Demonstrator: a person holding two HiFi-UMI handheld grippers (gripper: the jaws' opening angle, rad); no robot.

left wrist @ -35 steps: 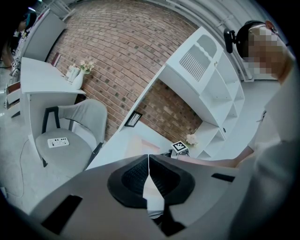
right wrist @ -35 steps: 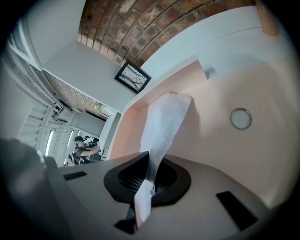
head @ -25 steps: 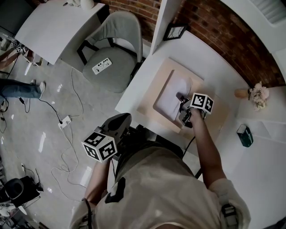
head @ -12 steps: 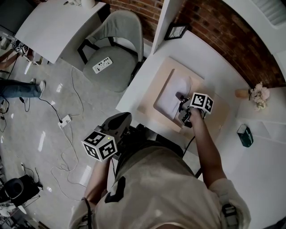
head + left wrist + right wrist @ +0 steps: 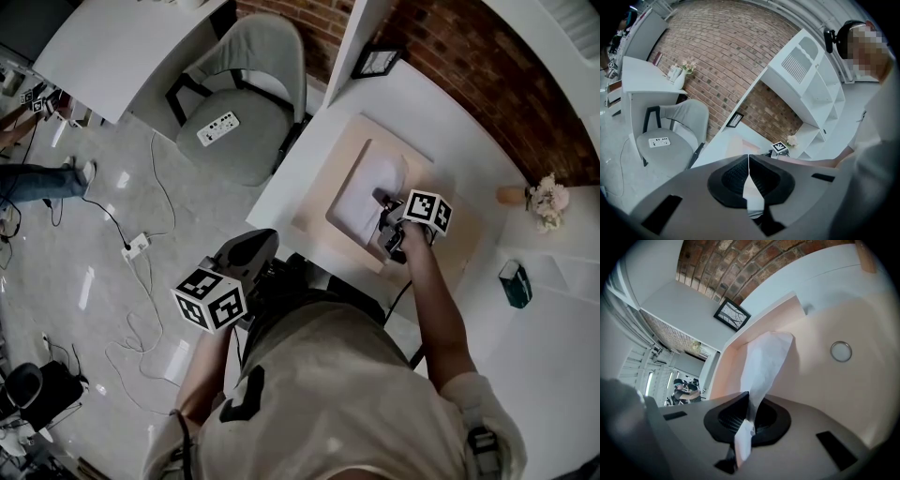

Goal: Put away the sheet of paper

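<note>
The white sheet of paper (image 5: 366, 192) lies on a pink desk mat (image 5: 323, 220) on the white desk, with its near edge lifted. My right gripper (image 5: 386, 223) is shut on that near edge. In the right gripper view the paper (image 5: 765, 363) rises bent from between the jaws of the right gripper (image 5: 749, 403), over the mat (image 5: 825, 394). My left gripper (image 5: 246, 255) hangs off the desk's front edge, over the floor beside the person's body. In its own view the left gripper (image 5: 749, 165) is shut with nothing in it.
A grey chair (image 5: 246, 103) stands left of the desk. A framed picture (image 5: 373, 64) leans at the back, flowers (image 5: 542, 197) and a teal box (image 5: 514, 283) sit at the right. A small metal ring (image 5: 841, 351) lies on the mat. Cables and a power strip (image 5: 136, 247) cross the floor.
Only the head view has shifted slightly. The right gripper stays shut on the paper's edge and the left gripper hangs in the same place.
</note>
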